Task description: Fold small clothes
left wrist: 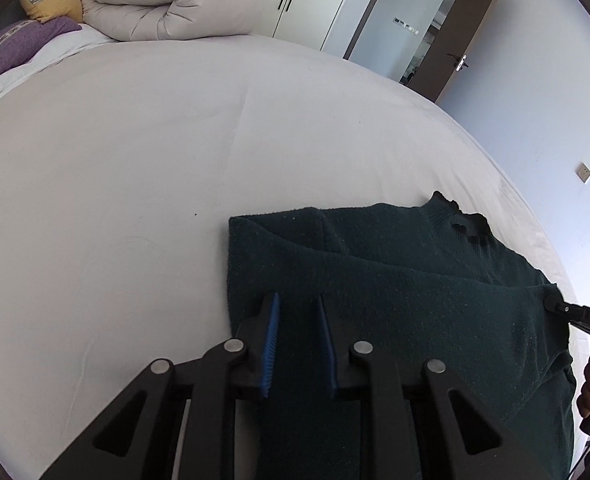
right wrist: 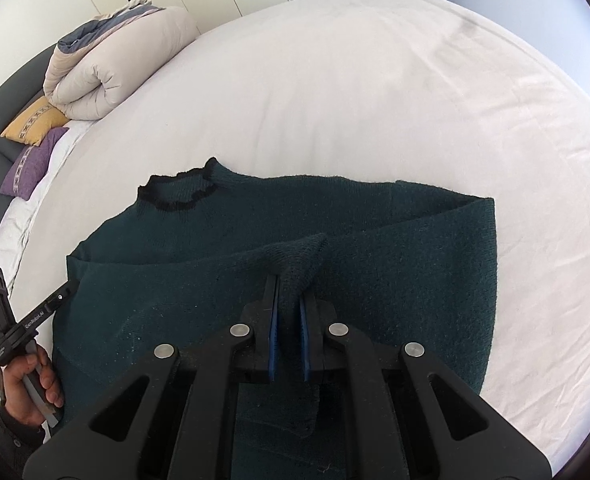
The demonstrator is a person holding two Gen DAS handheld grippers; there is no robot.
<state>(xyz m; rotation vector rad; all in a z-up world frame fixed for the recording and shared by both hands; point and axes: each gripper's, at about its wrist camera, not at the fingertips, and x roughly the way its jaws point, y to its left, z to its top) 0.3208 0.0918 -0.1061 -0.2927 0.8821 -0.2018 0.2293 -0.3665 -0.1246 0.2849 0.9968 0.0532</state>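
Observation:
A dark green knit sweater (left wrist: 415, 300) (right wrist: 215, 280) lies on the white bed sheet (left wrist: 135, 160), its black-trimmed collar (right wrist: 175, 196) at the far side and parts folded over the body. My left gripper (left wrist: 299, 298) hovers low over the sweater's left edge. Its blue pads (left wrist: 271, 340) stand a little apart with cloth showing in the gap, and the pad faces are bare. My right gripper (right wrist: 291, 284) is shut on a raised, ribbed fold of the sweater (right wrist: 299, 256). In the other wrist view each gripper's tip sits at a sweater edge: right gripper (left wrist: 551, 303), left gripper (right wrist: 65, 292).
A rolled beige duvet (left wrist: 167, 4) (right wrist: 107, 68), a yellow pillow (left wrist: 51, 0) and a purple pillow (left wrist: 19, 48) lie at the head of the bed. White wardrobes and a brown door (left wrist: 459, 40) stand beyond. A hand (right wrist: 35, 376) grips the left tool's handle.

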